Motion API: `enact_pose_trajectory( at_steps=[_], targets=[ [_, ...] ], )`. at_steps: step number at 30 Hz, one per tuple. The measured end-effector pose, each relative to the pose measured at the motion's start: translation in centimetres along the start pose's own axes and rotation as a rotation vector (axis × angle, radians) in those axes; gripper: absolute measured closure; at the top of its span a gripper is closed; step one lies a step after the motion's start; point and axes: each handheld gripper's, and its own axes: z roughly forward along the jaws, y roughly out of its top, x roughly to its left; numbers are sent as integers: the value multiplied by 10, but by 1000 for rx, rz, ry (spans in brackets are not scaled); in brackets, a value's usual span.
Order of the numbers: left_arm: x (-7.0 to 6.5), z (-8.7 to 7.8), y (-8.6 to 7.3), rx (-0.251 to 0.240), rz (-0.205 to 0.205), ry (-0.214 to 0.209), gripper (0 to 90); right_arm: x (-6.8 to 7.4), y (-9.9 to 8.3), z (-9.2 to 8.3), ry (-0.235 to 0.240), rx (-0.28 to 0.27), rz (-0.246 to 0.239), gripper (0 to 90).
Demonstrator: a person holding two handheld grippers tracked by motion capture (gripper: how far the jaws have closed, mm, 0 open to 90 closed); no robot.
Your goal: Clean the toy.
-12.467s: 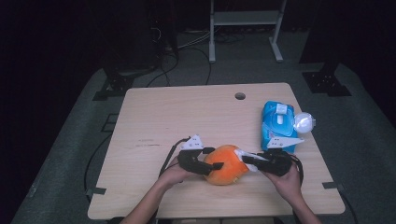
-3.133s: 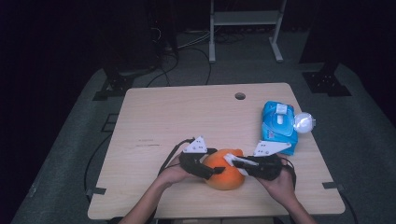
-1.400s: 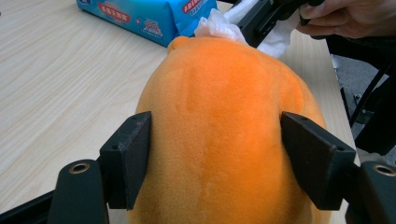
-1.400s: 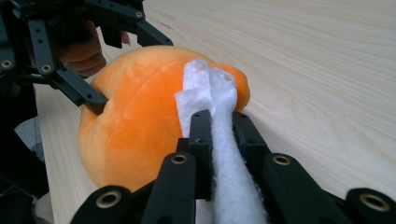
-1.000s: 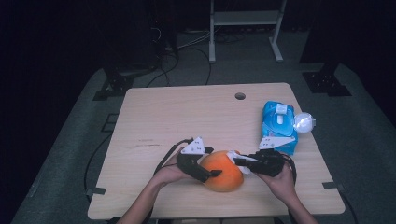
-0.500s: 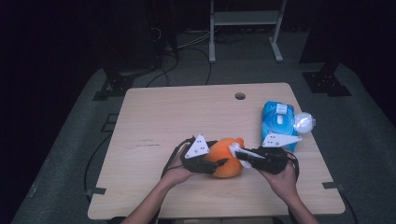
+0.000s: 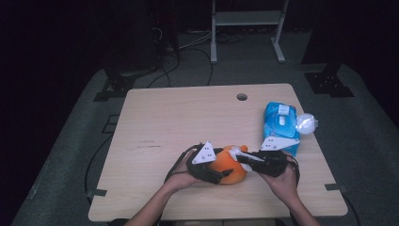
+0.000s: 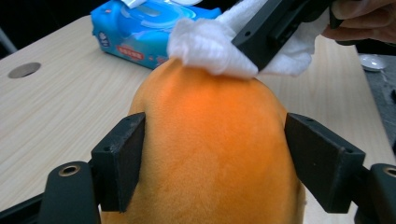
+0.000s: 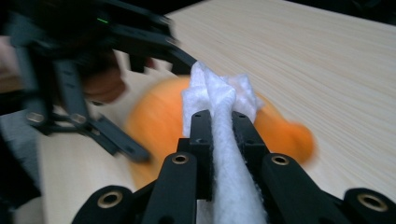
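**White wipe pressed to orange plush toy held between two tongs**

The left tongs straddle the orange plush toy, one black jaw against each flank; their jaws have just been opening a little, with the toy between them and the pads touching its fur. The toy rests on the tabletop directly between the two tongs, near the person's edge.

The right tongs are clamped tight on a folded white wipe, which sticks out past the jaw tips and trails back between them. In the left gripper view the wipe lies on the toy's top, at the far end from the left tongs, with the right tongs' black jaw bearing down on it.

Beyond the right tongs, towards the far right of the tabletop, lies a blue pack of wipes, just beside the grey plate on that gripper. A small round white object sits against the pack's far side.
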Motion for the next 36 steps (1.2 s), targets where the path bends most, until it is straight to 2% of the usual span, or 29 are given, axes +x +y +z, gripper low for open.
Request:
enact_pose_trajectory(
  at_steps=[3, 4, 5, 6, 7, 8, 9, 10, 12, 14, 15, 16, 17, 19, 20, 21, 22, 23, 24, 25, 26, 27, 28, 31, 32, 35, 36],
  targets=[
    [3, -4, 1, 3, 1, -14, 193, 1, 1, 3, 13, 18, -9, 798],
    [6, -6, 1, -4, -12, -19, 193, -1, 0, 3, 28, 26, 0, 799],
    [8, -8, 1, -10, -29, -23, 143, -5, -3, 4, 42, 41, 7, 800],
    [15, -9, 0, -11, -65, -25, 111, -6, -4, 3, 48, 49, 7, 800],
    [15, -9, 0, -11, -65, -25, 95, -6, -4, 3, 48, 49, 7, 800],
    [18, -10, -2, -10, -94, -28, 92, -9, -6, 1, 42, 53, 7, 800],
    [22, -8, -6, -2, -142, -45, 96, -11, -6, -1, 46, 50, 18, 800],
    [21, -7, -8, 4, -144, -57, 148, -12, -6, -1, 48, 46, 21, 800],
    [17, -6, -6, 24, -122, -43, 232, -10, -5, -1, 43, 44, 19, 799],
    [16, -6, -5, 33, -117, -42, 261, -5, -2, -1, 45, 35, 4, 798],
    [10, -6, -2, 39, -72, -56, 265, -2, 0, 0, 57, 25, 0, 798],
    [10, -6, -2, 39, -72, -56, 265, 2, 2, 1, 62, 21, -10, 799],
    [8, -6, -1, 45, -55, -55, 265, 2, 2, 1, 62, 21, -10, 799],
    [8, -8, 0, 46, -56, -66, 263, 4, 4, 2, 51, 33, -28, 800],
    [11, -11, -1, 39, -57, -97, 254, 0, 2, 2, 70, 35, -10, 800],
    [11, -11, -1, 39, -57, -97, 242, 0, 2, 2, 70, 35, -10, 800],
    [13, -13, -2, 30, -68, -122, 228, -6, -2, 1, 117, 46, 14, 799],
    [13, -13, -2, 30, -68, -122, 211, -6, -2, 1, 117, 46, 14, 799],
    [15, -15, -1, 25, -82, -127, 211, -8, -4, 1, 124, 46, 16, 799],
    [18, -14, -1, 25, -123, -112, 166, -10, -5, -2, 133, 54, 22, 800],
    [20, -14, -2, 36, -135, -106, 135, -10, -5, -2, 132, 53, 17, 800],
    [20, -14, -2, 36, -135, -106, 130, -10, -5, -2, 132, 53, 17, 800],
    [21, -10, -6, 50, -166, -120, 151, -8, -4, -1, 132, 52, 10, 800],
    [15, -9, -4, 50, -143, -108, 236, 2, 0, 1, 122, 45, -34, 799],
    [15, -9, -4, 50, -143, -108, 254, 7, 1, 3, 137, 29, -46, 798],
    [9, -9, 1, 73, -79, -111, 266, 14, 2, 7, 127, 36, -71, 799],
    [11, -12, 0, 64, -91, -137, 276, 13, 2, 6, 114, 37, -80, 800]
  ],
)
